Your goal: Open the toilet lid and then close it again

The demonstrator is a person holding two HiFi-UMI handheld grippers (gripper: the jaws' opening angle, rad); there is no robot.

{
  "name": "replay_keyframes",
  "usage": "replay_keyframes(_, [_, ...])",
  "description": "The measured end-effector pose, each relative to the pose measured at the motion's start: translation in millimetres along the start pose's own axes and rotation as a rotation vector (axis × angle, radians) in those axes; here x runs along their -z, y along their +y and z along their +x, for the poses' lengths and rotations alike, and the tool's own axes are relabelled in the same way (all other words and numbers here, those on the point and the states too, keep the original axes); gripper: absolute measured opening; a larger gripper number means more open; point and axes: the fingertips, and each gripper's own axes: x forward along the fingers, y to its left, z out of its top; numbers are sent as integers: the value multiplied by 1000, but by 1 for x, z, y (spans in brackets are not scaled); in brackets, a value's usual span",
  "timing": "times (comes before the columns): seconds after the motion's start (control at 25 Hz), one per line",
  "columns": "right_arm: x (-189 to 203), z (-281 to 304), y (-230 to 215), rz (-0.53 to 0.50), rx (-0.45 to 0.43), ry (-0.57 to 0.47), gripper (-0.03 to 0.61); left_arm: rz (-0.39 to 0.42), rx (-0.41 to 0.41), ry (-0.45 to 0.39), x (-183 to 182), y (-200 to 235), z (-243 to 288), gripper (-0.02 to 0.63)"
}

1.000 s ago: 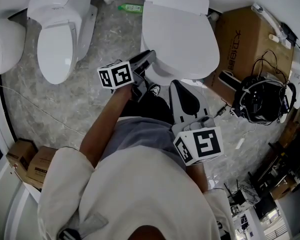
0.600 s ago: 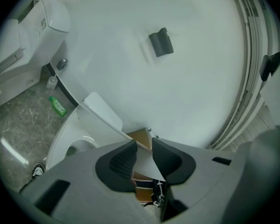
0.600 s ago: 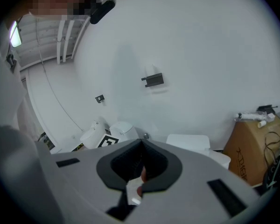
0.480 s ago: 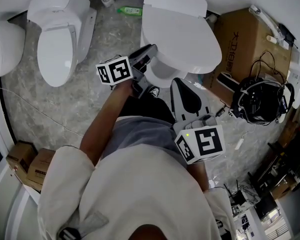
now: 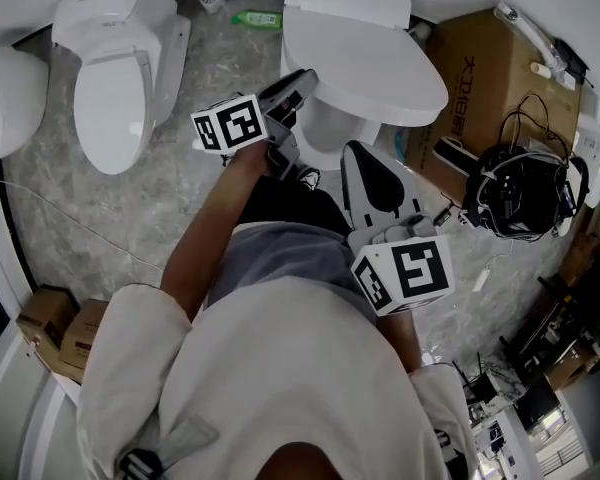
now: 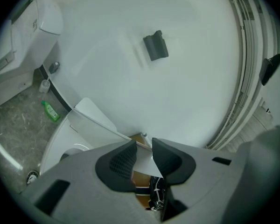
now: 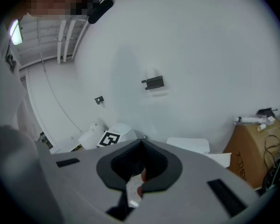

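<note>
1. Head view showed the toilet [image 5: 325, 138] at the wall, between a second toilet [image 5: 115, 68] and a cardboard box [image 5: 480, 78]. Its bowl looked fixed and heavy, nothing to shift.
2. The lid [image 5: 365, 53] stood partly raised, tilted up off the bowl and hinged at the back. I judged it a stiff, fairly light plastic shell with a smooth, glossy face (slippery, then). It would only swing about its hinge, and it might drop with a slam if let go.
3. The left gripper [image 5: 302, 80] was clamped on the lid's front edge. In the left gripper view the thin white lid [image 6: 100, 131] ran in between its jaws [image 6: 144, 146].
4. The right gripper [image 5: 355, 153] hung near the person's lap, apart from the toilet, jaws pressed together on nothing [image 7: 141, 141].
5. That front edge, farthest from the hinge, seemed the best hold. The ribbed pads [image 6: 121, 160] should bite deep over the lip, since a shallow pinch on such plastic could slide off.
</note>
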Motion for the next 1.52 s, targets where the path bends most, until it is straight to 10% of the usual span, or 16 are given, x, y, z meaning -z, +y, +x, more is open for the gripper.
replay_keyframes(1.52, [-6, -30, -49, 55, 149, -60, 11, 250, -17, -73, -70, -29, 39, 95])
